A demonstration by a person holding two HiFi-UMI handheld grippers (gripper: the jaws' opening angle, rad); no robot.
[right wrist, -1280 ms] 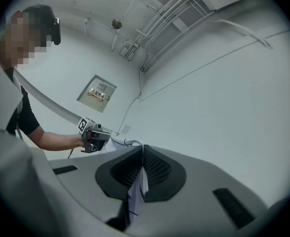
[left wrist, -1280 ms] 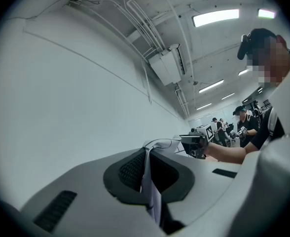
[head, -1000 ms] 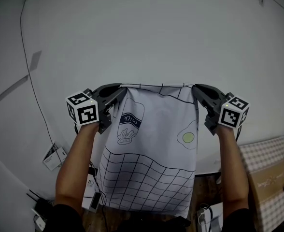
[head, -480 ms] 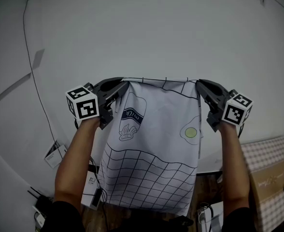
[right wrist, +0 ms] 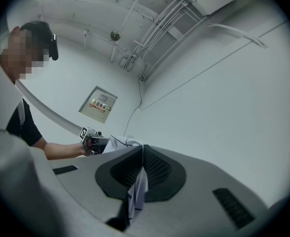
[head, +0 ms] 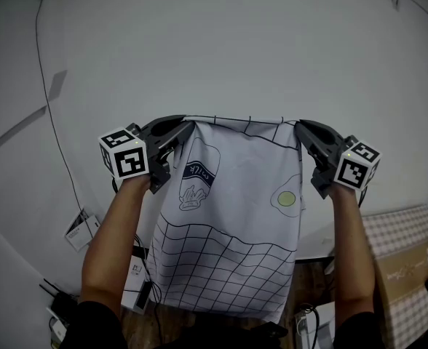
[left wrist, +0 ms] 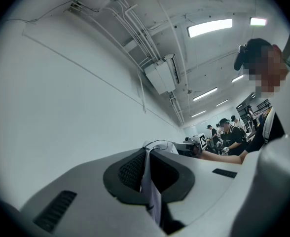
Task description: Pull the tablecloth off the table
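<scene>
The white tablecloth [head: 232, 224], printed with a dark grid, a milk carton drawing and a fried egg, hangs in the air in front of a white wall. My left gripper [head: 188, 125] is shut on its top left corner and my right gripper [head: 298, 126] on its top right corner, so the top edge stretches taut between them. In the left gripper view a fold of the cloth [left wrist: 149, 181] is pinched between the black pads [left wrist: 133, 171]. The right gripper view shows the cloth [right wrist: 137, 187] clamped the same way. The cloth hides the floor behind it.
A table corner with a checked cover [head: 407, 264] lies at the lower right. Cables [head: 50, 107] run down the white wall at the left, and small boxes [head: 81, 229] and devices sit on the floor below. Other people [left wrist: 229, 137] stand far off in the left gripper view.
Both grippers and the cloth rose slightly in the head view in the first half second, then held still. Grips are unchanged.
</scene>
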